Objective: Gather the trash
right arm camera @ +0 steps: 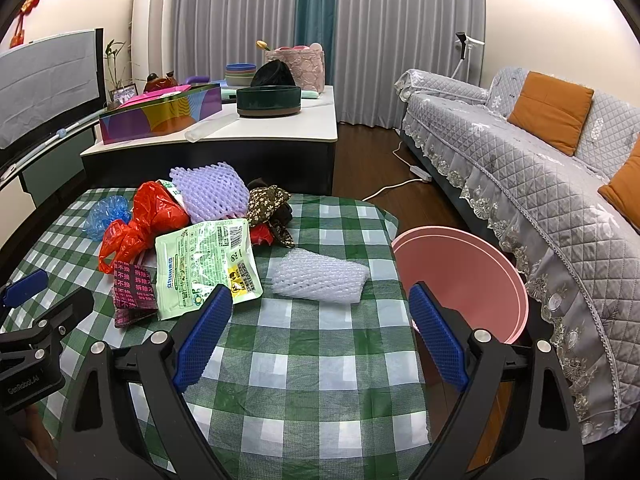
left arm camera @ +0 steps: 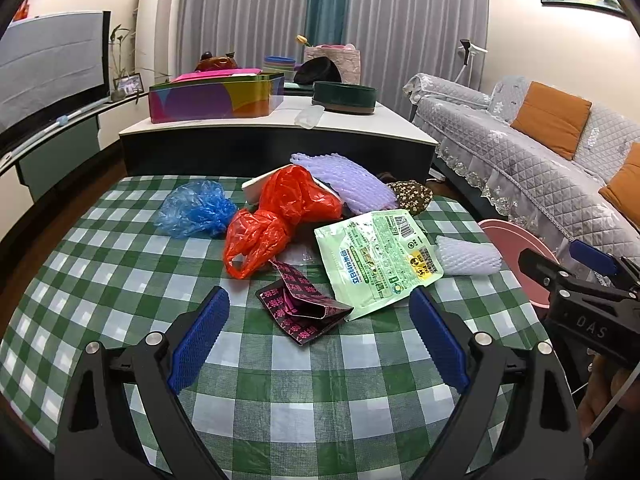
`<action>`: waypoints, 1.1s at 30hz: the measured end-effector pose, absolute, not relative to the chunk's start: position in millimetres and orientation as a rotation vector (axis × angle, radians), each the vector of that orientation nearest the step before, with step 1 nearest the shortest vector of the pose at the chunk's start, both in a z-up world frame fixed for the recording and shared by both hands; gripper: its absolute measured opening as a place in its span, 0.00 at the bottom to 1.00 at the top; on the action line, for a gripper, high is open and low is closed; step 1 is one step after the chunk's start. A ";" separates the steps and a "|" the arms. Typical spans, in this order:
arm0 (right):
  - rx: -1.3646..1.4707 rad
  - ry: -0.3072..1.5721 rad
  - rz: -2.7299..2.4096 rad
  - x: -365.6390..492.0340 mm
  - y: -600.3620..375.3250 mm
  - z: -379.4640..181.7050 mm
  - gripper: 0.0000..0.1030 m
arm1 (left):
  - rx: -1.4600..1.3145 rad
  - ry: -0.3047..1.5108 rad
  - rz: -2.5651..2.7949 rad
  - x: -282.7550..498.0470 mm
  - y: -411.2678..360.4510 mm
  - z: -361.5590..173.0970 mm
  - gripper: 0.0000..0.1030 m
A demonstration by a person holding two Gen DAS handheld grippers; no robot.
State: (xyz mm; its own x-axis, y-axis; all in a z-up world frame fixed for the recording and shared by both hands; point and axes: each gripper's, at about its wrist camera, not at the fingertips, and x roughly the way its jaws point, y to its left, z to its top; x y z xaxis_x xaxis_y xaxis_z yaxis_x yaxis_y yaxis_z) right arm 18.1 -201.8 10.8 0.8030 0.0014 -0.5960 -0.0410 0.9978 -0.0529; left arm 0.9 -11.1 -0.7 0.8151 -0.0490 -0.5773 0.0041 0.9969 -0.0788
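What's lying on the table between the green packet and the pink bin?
A small white foam net lies on the checked cloth between the green packet and the pink bin, clearest in the right wrist view.

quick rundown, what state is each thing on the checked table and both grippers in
left gripper: open, empty
right gripper: open, empty
red plastic bag: crumpled
blue plastic bag: crumpled
green packet: flat, torn open
dark red wrapper: folded, opened
small foam net: lying flat, apart from pile
pink bin: open, nothing visible inside
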 end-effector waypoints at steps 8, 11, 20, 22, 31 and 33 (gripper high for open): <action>-0.029 0.653 0.034 19.5 -207.1 10.2 0.66 | -0.092 0.628 -0.030 1.6 -12.7 -1.3 0.76; 0.001 0.668 0.048 26.0 -213.0 7.6 0.58 | -0.098 0.640 -0.033 3.8 -10.6 -3.5 0.71; 0.098 0.739 0.034 66.8 -236.7 -15.6 0.58 | -0.145 0.692 -0.017 29.1 -2.5 -18.9 0.60; 0.113 0.754 0.026 78.2 -241.1 -22.4 0.58 | -0.159 0.708 -0.013 37.2 -1.2 -24.3 0.59; 0.172 0.860 0.038 114.2 -247.7 -54.9 0.58 | -0.181 0.771 0.018 64.6 0.0 -45.2 0.57; 0.177 0.874 0.048 117.2 -246.2 -58.9 0.58 | -0.186 0.789 0.029 68.6 0.3 -49.2 0.53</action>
State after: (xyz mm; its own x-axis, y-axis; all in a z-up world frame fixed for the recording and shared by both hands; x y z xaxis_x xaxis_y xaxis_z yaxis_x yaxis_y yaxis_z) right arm 117.2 -246.2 -58.9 0.6413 0.1147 -0.7587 0.0303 0.9842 0.1744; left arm 68.6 0.3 -49.2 0.7048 -0.0437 -0.7081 -0.0950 0.9833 -0.1554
